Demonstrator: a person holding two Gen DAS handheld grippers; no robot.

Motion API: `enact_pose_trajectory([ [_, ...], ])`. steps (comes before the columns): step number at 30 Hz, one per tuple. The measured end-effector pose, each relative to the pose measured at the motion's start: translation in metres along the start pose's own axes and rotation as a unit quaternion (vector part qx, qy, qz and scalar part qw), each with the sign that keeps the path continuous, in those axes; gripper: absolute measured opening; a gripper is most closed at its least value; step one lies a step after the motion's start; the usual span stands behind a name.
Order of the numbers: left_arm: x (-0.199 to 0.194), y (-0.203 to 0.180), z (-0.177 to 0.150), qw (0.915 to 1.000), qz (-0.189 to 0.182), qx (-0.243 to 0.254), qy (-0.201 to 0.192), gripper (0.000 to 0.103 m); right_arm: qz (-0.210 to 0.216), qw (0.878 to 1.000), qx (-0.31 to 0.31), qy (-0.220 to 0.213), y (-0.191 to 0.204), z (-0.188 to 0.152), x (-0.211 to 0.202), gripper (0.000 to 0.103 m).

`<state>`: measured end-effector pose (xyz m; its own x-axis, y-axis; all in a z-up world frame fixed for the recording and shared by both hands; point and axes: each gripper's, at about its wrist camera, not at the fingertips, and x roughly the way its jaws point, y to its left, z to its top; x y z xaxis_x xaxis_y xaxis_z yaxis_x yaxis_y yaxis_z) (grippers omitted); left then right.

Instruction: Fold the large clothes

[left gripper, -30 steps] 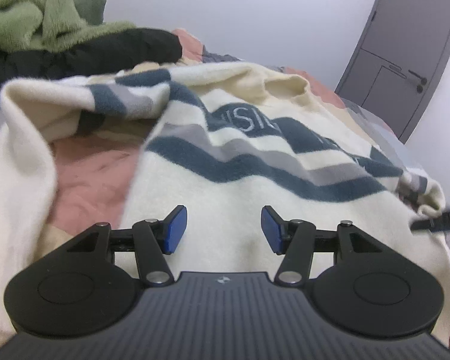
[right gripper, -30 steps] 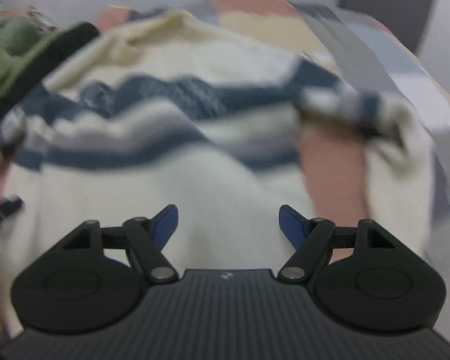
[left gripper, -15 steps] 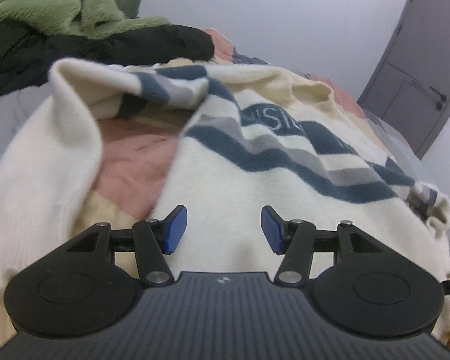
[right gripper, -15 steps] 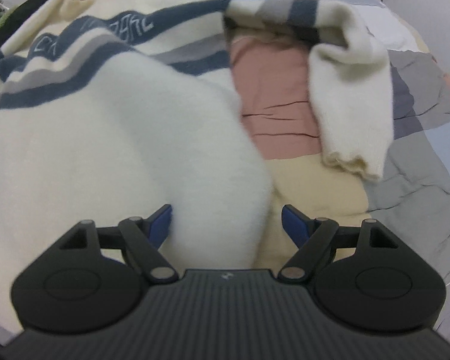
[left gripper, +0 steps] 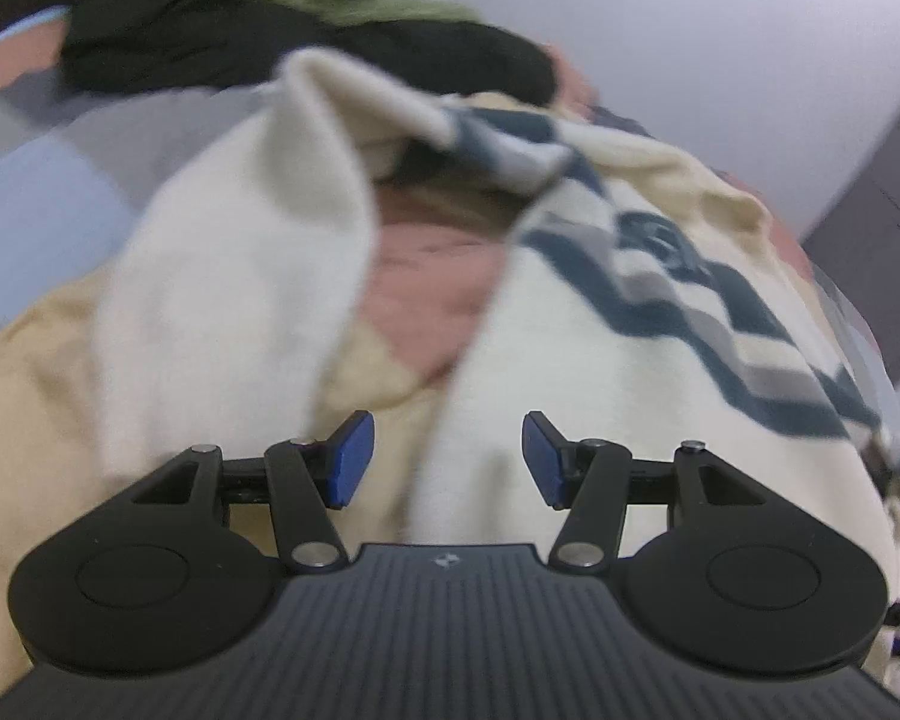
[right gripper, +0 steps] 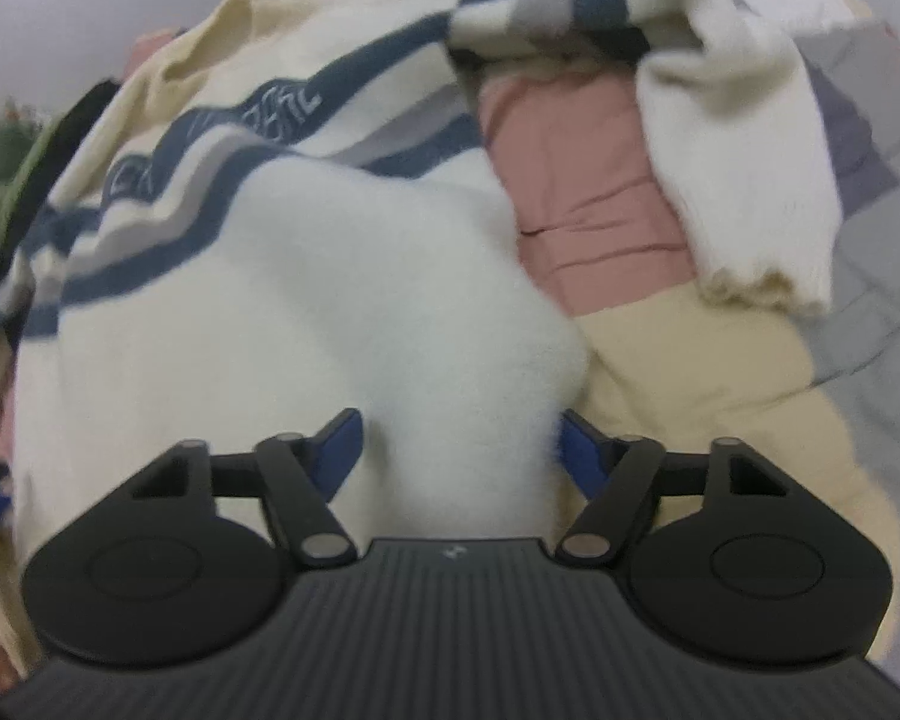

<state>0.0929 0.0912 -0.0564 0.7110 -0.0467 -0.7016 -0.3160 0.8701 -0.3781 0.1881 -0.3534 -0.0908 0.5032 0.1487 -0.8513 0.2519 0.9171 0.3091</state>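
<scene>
A cream sweater (left gripper: 660, 420) with navy and grey stripes is lying spread on the patchwork bed (left gripper: 24, 228). The left tool (left gripper: 448, 459) is hovering with its fingers apart over the sweater's lower left edge, beside the bent sleeve (left gripper: 240, 276). The right tool (right gripper: 459, 450) is standing spread wide around the sweater's lower right corner, not clamping it.

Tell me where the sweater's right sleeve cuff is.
In the right wrist view, the cuff lies upper right, on the patchwork bedspread, beside the pink patch.
</scene>
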Motion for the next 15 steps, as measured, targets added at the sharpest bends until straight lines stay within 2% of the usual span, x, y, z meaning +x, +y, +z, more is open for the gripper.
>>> enact_pose_trajectory([
  [1, 0.0, 0.007, 0.0, 0.9998, -0.001, -0.017, 0.005, 0.061, 0.01, 1.0, 0.013, 0.005, -0.002, -0.001, 0.004, 0.053],
  [3, 0.001, 0.016, 0.0, 0.9988, -0.013, -0.044, 0.016, 0.061, 0.031, 0.999, 0.021, 0.004, 0.0, -0.003, 0.004, 0.033],
  [5, 0.001, 0.02, -0.002, 0.9978, -0.023, -0.057, 0.024, 0.061, 0.048, 0.999, 0.013, -0.005, 0.005, -0.006, -0.003, 0.023],
  [9, 0.002, 0.021, -0.006, 0.9943, -0.06, -0.078, 0.042, 0.059, 0.08, 0.995, 0.009, -0.051, 0.004, -0.008, -0.027, 0.018],
  [11, 0.005, 0.018, -0.01, 0.9903, -0.09, -0.083, 0.066, 0.059, 0.099, 0.992, 0.012, -0.075, 0.001, -0.009, -0.038, 0.018],
  [13, 0.008, 0.013, -0.016, 0.9876, -0.102, -0.083, 0.085, 0.058, 0.111, 0.989, 0.015, -0.093, 0.0, -0.011, -0.047, 0.018],
  [14, 0.009, 0.01, -0.019, 0.9871, -0.102, -0.08, 0.093, 0.054, 0.114, 0.988, 0.015, -0.1, 0.0, -0.012, -0.05, 0.018],
  [15, 0.01, 0.008, -0.022, 0.9863, -0.103, -0.078, 0.103, 0.042, 0.113, 0.988, 0.013, -0.104, 0.0, -0.012, -0.051, 0.018],
])
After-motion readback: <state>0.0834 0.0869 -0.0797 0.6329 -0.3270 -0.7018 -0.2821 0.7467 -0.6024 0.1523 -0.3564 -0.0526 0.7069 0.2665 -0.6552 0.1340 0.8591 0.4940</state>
